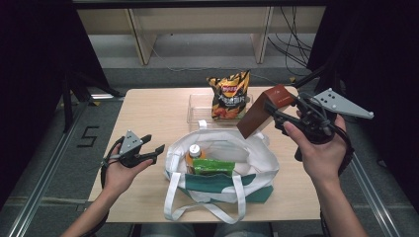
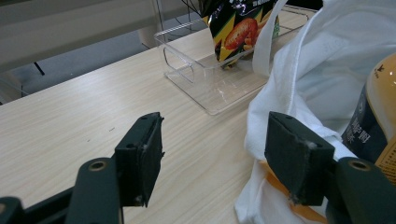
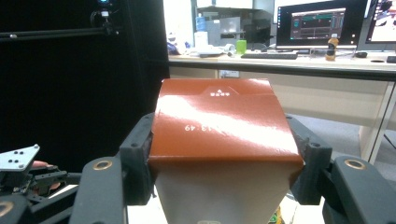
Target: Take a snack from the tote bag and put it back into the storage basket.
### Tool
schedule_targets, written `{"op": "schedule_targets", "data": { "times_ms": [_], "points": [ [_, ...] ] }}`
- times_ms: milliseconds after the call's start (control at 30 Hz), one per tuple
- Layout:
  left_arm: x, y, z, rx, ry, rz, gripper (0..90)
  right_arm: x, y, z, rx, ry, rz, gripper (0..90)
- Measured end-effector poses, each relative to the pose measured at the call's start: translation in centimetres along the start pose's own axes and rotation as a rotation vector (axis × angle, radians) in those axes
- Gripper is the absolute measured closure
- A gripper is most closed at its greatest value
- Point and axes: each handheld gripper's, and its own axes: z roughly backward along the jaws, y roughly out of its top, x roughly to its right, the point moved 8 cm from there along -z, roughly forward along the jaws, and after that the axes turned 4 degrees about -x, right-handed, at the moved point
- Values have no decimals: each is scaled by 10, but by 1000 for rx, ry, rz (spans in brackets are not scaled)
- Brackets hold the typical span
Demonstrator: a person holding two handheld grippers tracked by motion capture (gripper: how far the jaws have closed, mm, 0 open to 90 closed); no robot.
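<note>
- since the bag (image 1: 217,168) gaped below it, the right gripper (image 1: 271,114) pinched the box (image 1: 262,111) by its sides and held it tilted above the rim, probably to clear the bottle (image 1: 194,154).
- the left gripper (image 1: 152,147), spread and empty, rested beside the bag on the table (image 1: 148,113), likely ready to steady the cloth.

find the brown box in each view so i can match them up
High view: brown box right of centre, tilted above the white tote bag, clamped by the right gripper.
Right gripper view: box dead centre between the jaws.
Left gripper view: not in it.
Shared landmark: the tote bag.
</note>
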Motion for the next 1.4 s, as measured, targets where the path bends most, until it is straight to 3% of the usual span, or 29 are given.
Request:
{"op": "schedule_targets", "data": {
  "times_ms": [633,800,867,933,1400],
  "points": [
    [-1,0,0,7,-2,-2,364,13,1,-11,1,-20,-23,391],
    [-1,0,0,0,3,3,364,17,3,-15,11,-29,-6,391],
    [-1,0,0,7,-3,0,364,17,3,-16,4,-37,-33,391],
    [-1,0,0,7,-3,-2,364,19,4,-18,14,-38,-13,391],
    [-1,1,0,7,-1,-3,364,29,3,-27,4,-71,-25,391]
  ]
}}
